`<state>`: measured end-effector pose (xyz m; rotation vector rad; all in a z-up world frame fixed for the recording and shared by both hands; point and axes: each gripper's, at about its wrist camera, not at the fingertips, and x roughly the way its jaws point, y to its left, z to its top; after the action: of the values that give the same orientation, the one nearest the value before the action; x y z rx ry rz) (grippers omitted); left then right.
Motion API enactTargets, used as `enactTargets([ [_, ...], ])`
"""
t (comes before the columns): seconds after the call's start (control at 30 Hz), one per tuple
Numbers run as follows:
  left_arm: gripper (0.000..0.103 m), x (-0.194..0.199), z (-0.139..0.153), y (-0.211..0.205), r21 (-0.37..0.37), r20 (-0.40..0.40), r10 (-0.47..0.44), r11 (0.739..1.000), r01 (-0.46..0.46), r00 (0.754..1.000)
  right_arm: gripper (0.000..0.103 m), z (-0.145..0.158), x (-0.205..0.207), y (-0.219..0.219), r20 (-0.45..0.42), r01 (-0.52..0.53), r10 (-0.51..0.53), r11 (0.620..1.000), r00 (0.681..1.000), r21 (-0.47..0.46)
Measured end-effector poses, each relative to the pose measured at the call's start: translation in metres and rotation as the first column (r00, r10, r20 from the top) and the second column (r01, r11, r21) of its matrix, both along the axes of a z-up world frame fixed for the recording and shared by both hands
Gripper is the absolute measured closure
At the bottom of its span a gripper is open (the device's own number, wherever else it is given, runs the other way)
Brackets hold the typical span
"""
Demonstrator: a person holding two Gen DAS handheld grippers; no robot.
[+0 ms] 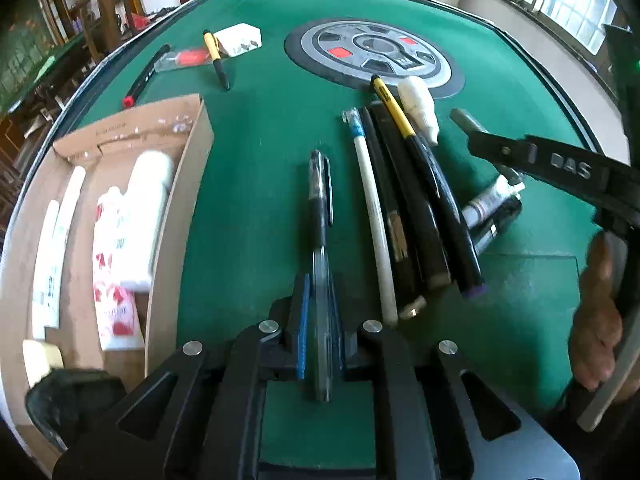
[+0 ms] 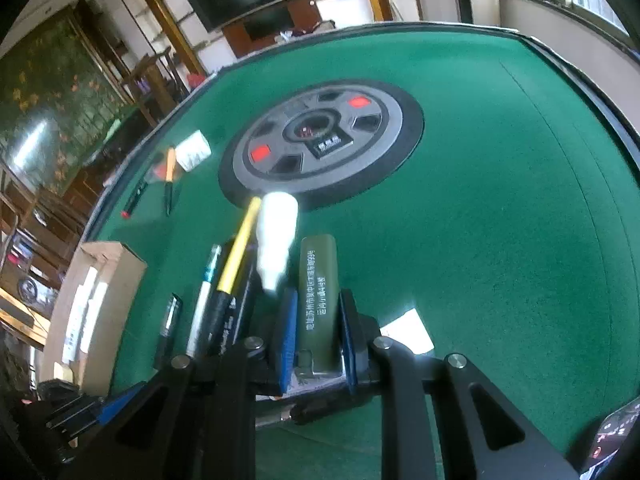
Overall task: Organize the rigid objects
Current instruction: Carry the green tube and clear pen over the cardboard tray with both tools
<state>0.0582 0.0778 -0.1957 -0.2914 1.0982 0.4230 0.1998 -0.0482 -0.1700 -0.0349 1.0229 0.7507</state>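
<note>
Hidden: the box's near end was cut off by the left gripper's body, and the labels on the items inside were too blurred to read; the right wrist view was smeared around the white bottle.
Left gripper [image 1: 320, 320]: clenched on a clear-barrelled black pen [image 1: 320, 216], its cap end pointing away over the green felt table [image 1: 256, 184].
Right gripper [image 2: 314, 332]: gripping an olive-green flat bar [image 2: 318, 292] with white printed characters; the jaws pressed on both its sides.
Pen row: just right of the held pen lay a white stick [image 1: 374, 216], dark rods and a yellow-and-black pen [image 1: 416, 152], side by side and touching.
White bottle [image 1: 419, 109]: smooth, tapering, beside the yellow pen's top.
Cardboard box [image 1: 176, 200]: plain brown, open-topped, at the table's left; white tubes and a red-and-white pack inside.
Centre disc [image 1: 374, 54]: round, grey and black with red squares.
Left view only: a hand [image 1: 596, 312] on the right gripper's handle, and small tubes under its arm.
Right view only: a white paper slip [image 2: 408, 330] on the felt beside the gripper.
</note>
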Motion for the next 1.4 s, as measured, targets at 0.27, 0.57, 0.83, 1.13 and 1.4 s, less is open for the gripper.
enactTargets([
  [0.27,0.095,-0.018,0.004,0.006,-0.090,0.071,0.038,0.995,-0.032,0.997,0.084,0.009,-0.001,0.000,0.007,-0.028,0.027,0.994,1.000,0.110],
  [0.57,0.095,-0.076,0.048,-0.002,-0.187,0.199,0.065,0.982,-0.027,0.978,0.084,0.017,-0.012,0.004,0.041,-0.089,0.082,0.976,0.996,0.198],
  [0.83,0.095,-0.153,0.092,0.033,-0.255,0.299,0.153,0.964,-0.076,0.942,0.084,0.024,-0.034,0.008,0.075,-0.106,0.090,0.966,0.993,0.235],
  [1.13,0.095,-0.201,0.103,0.094,-0.283,0.332,0.264,0.944,-0.172,0.906,0.084,0.054,-0.125,0.049,0.016,-0.218,0.227,0.913,0.974,0.344],
  [1.4,0.095,-0.198,0.086,0.156,-0.274,0.290,0.322,0.930,-0.244,0.901,0.084,0.047,-0.152,0.135,0.002,-0.356,0.368,0.899,0.930,0.255],
])
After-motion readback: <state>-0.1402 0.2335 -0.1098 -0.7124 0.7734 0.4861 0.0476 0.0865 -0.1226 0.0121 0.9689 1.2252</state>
